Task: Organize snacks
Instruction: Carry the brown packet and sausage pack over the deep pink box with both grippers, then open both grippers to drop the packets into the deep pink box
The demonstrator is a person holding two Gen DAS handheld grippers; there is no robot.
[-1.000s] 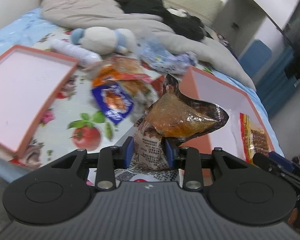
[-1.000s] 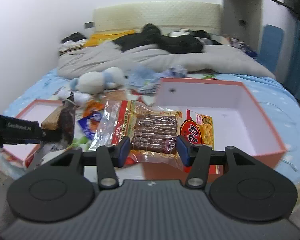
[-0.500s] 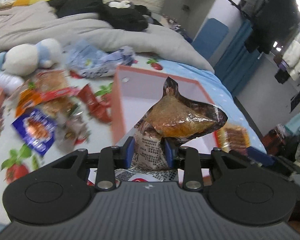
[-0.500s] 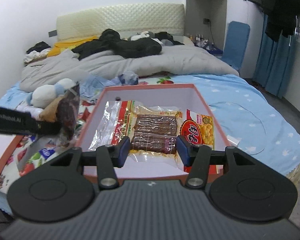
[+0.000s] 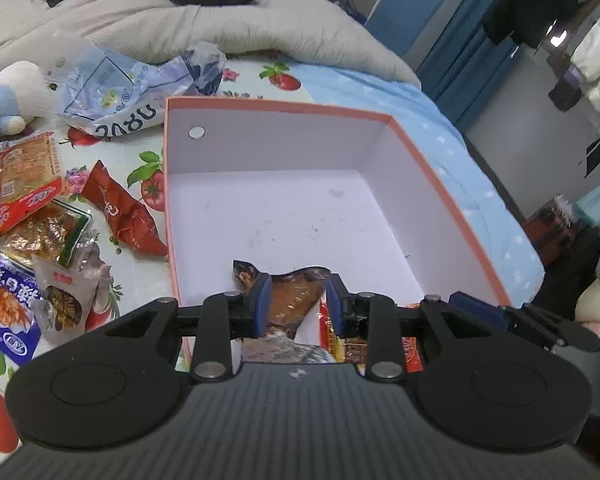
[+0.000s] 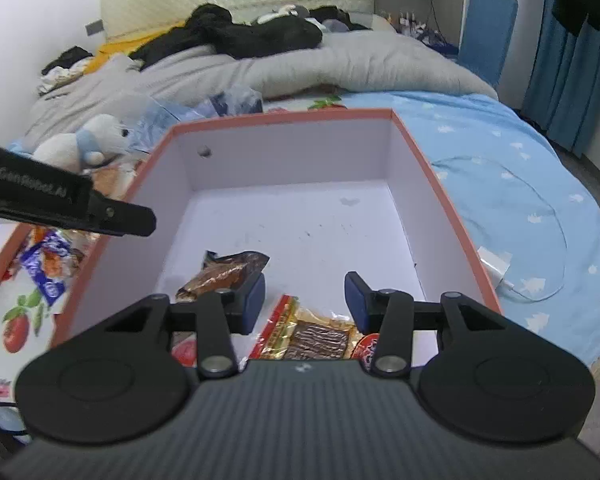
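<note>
An orange-rimmed white box (image 5: 440,184) lies open on the bed; it also shows in the right wrist view (image 6: 432,168). A brown snack packet (image 5: 292,300) lies on the box floor, seen again in the right wrist view (image 6: 220,276). A clear red-edged packet of dark bars (image 6: 316,338) lies beside it near the front wall. My left gripper (image 5: 295,300) is open above the brown packet, jaws apart and not touching it. My right gripper (image 6: 305,298) is open and empty above the bar packet. The left gripper's body (image 6: 60,204) reaches in from the left.
Loose snack packets lie left of the box: a red one (image 5: 120,216), an orange one (image 5: 24,172), a blue one (image 5: 4,300). A plush toy (image 6: 88,144), a crumpled plastic bag (image 5: 132,92) and a grey duvet (image 6: 300,68) lie behind. A white cable (image 6: 500,264) lies right of the box.
Both grippers have opened over the box. The brown packet has dropped from the left one and the bar packet from the right one; both now lie on the box floor.
</note>
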